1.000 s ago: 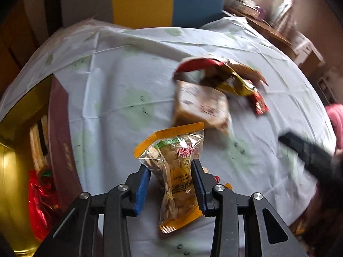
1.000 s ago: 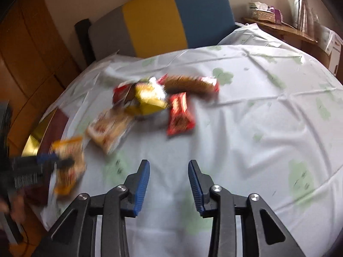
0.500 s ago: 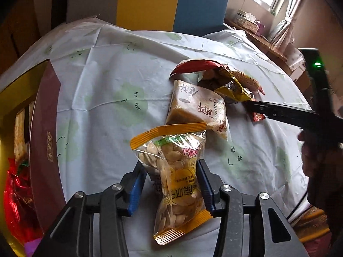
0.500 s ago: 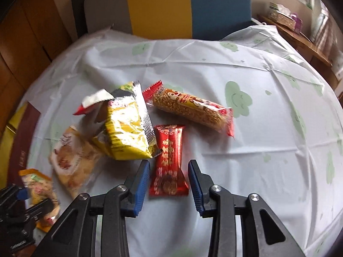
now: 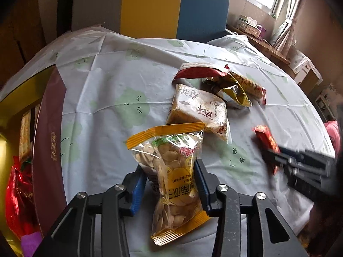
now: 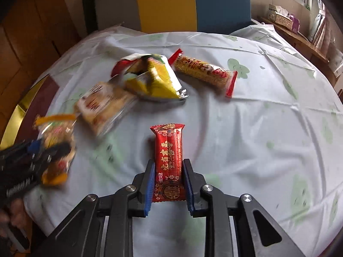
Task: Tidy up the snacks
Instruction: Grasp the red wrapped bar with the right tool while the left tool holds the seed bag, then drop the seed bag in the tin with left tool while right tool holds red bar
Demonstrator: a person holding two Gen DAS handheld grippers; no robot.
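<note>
My left gripper (image 5: 170, 171) is shut on a clear seed bag with orange ends (image 5: 171, 171), held above the table. My right gripper (image 6: 168, 167) is shut on a red candy bar (image 6: 169, 156), lifted off the cloth; it shows blurred in the left wrist view (image 5: 265, 138). On the table lie a tan biscuit pack (image 5: 198, 109), a yellow crumpled bag (image 6: 154, 81) over a red-and-white pack (image 5: 196, 70), and a long orange snack bar (image 6: 203, 72). A maroon and gold box (image 5: 49, 128) sits at the table's left edge.
The round table has a white cloth with green clouds (image 6: 268, 128). The box holds red wrapped items (image 5: 17, 197) and crackers (image 5: 24, 132). A grey, yellow and blue seat back (image 5: 150, 10) stands behind. A wooden shelf with tissue boxes (image 5: 250, 25) is far right.
My right gripper closed on the red candy bar and lifted it toward the front. My left gripper, still holding the seed bag, shifted slightly.
</note>
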